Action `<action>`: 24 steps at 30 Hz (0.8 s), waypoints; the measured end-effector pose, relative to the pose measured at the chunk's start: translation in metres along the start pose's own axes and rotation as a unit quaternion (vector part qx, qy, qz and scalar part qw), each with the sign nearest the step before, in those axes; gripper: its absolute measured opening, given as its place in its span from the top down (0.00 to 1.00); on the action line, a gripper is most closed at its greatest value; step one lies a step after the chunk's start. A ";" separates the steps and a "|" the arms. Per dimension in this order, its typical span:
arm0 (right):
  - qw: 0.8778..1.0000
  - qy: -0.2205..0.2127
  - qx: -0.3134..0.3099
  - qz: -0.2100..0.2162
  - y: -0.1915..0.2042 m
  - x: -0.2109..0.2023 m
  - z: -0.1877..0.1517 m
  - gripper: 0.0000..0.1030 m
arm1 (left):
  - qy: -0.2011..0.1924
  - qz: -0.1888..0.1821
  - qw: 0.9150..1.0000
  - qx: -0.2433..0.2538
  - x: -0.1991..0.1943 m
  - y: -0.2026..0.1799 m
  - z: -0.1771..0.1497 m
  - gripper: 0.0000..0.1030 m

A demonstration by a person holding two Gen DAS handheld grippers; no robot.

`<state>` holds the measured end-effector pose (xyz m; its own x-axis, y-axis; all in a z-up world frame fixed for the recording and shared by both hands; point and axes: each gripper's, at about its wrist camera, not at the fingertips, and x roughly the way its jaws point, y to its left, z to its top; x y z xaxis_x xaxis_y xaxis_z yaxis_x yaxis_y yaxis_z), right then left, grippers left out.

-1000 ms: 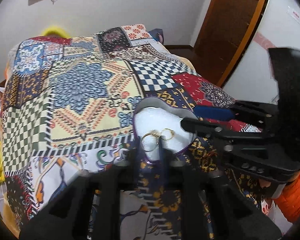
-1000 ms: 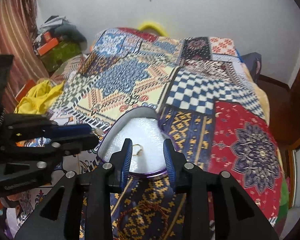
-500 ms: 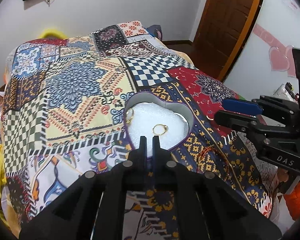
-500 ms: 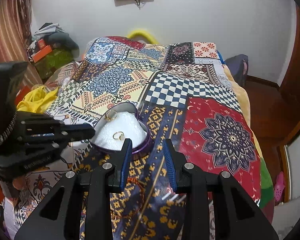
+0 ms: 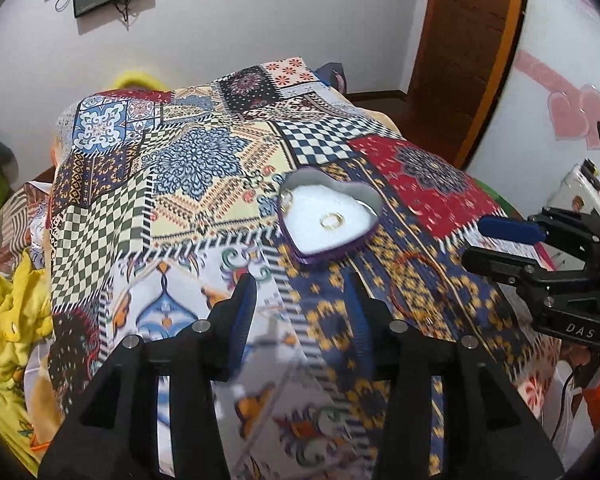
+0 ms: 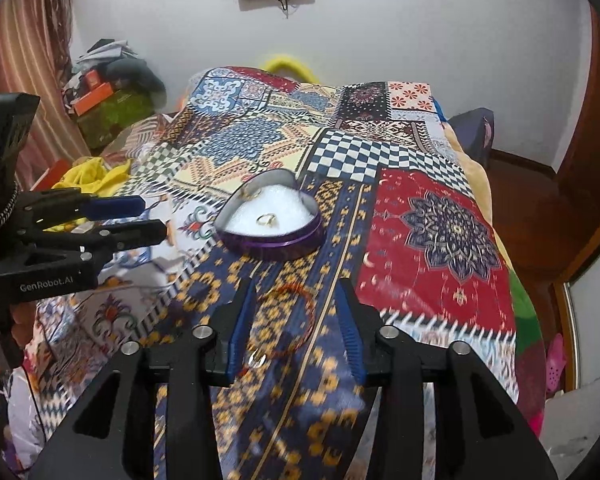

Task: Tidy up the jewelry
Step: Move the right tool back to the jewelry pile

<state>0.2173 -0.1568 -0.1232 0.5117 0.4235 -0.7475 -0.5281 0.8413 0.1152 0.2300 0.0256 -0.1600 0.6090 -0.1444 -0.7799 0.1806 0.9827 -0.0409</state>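
A purple heart-shaped box (image 5: 324, 255) (image 6: 276, 246) with white padding sits on the patchwork bedspread. Gold rings (image 5: 332, 220) (image 6: 268, 220) lie in its middle, and another gold ring (image 5: 286, 204) (image 6: 246, 194) leans at its left rim. My left gripper (image 5: 300, 288) hangs back from the box, jaws opening, nothing between them. A thin red bracelet (image 5: 412, 276) (image 6: 296, 316) lies on the cloth in front of the box. My right gripper (image 6: 296, 292) hovers over it, jaws opening, and the pads do not press on it.
The bedspread (image 6: 440, 220) covers the whole bed. Yellow cloth (image 5: 8, 320) is bunched at the bed's left side. A pile of boxes and clothes (image 6: 108, 92) stands by the curtain. A wooden door (image 5: 468, 40) is beyond the bed's far right corner.
Both grippers have drawn back from the heart box. The left one, shut over the box a second ago, now stands open, with the gold rings lying in the box. The right jaws have widened.
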 end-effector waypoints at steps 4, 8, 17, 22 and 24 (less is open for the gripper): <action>1.000 -0.001 0.004 -0.001 0.005 -0.013 -0.013 0.61 | 0.004 -0.006 1.000 0.008 -0.013 -0.013 -0.017 0.55; 1.000 0.002 0.009 0.001 0.013 -0.022 -0.025 0.61 | 0.009 -0.017 1.000 0.006 -0.022 -0.025 -0.034 0.55; 0.999 0.041 -0.002 0.031 0.049 -0.017 -0.062 0.61 | 0.014 -0.002 1.000 -0.006 -0.041 -0.034 -0.076 0.55; 0.997 0.057 -0.016 0.042 0.071 -0.006 -0.079 0.61 | 0.015 0.004 1.000 -0.016 -0.049 -0.031 -0.092 0.55; 0.997 0.059 -0.018 0.041 0.077 -0.001 -0.083 0.61 | 0.013 0.003 1.000 -0.021 -0.051 -0.029 -0.097 0.55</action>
<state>0.1201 -0.1204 -0.1683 0.3842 0.4463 -0.8082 -0.5899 0.7921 0.1570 0.1182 0.0154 -0.1797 0.5891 -0.1355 -0.7966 0.1438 0.9877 -0.0617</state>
